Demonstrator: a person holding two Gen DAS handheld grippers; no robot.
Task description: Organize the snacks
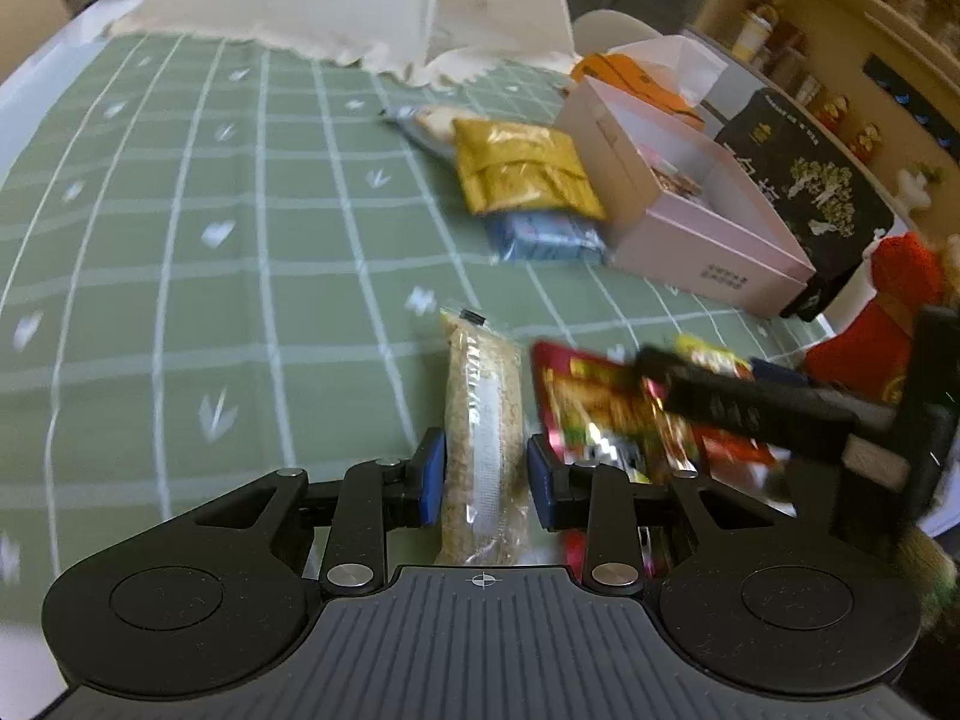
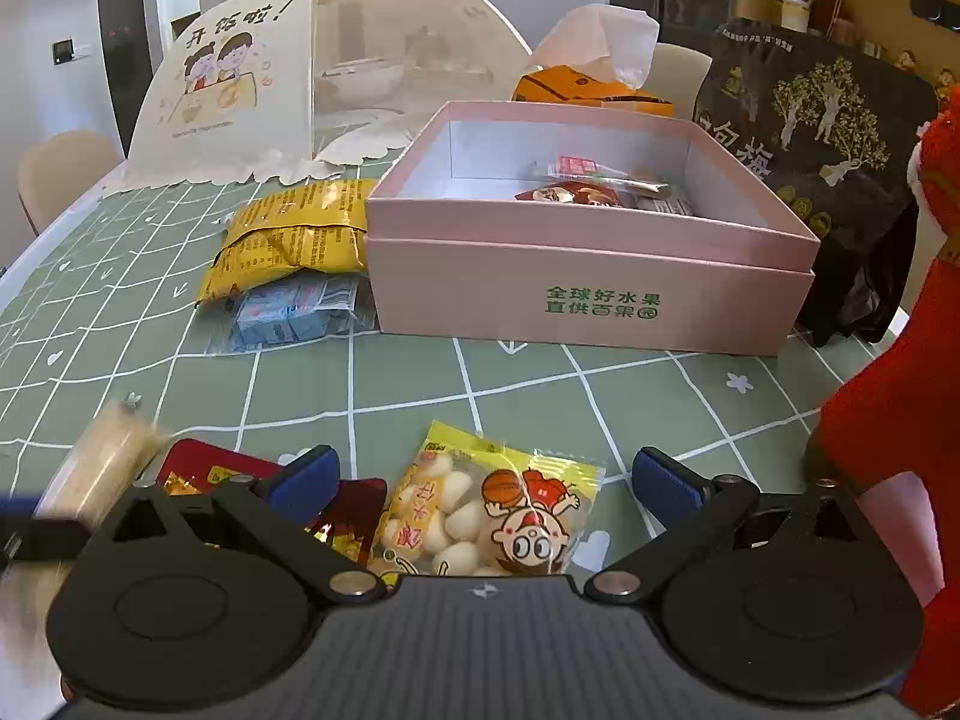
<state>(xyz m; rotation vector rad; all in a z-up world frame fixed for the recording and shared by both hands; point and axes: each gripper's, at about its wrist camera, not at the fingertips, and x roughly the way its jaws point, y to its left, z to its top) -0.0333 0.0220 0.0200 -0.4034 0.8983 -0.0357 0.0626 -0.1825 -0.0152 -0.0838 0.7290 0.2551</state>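
Observation:
My left gripper [image 1: 486, 474] is shut on a clear-wrapped beige grain bar [image 1: 483, 396], its blue pads pressing both long sides. The bar points away from me above the green checked tablecloth [image 1: 240, 276]. In the right wrist view that bar [image 2: 102, 462] shows blurred at the lower left. My right gripper [image 2: 486, 480] stands wide open over a yellow packet of white sweets [image 2: 480, 510] that lies flat on the cloth, pads clear of it. A red snack packet [image 2: 204, 468] lies beside it. The open pink box [image 2: 588, 294] behind holds a few snacks.
A gold bag [image 2: 294, 234] rests on a blue packet [image 2: 288, 312] left of the box. A mesh food cover [image 2: 312, 78] stands at the back. An orange tissue box [image 2: 576, 87], a black bag [image 2: 828, 138] and a red plush toy [image 2: 900, 432] crowd the right side.

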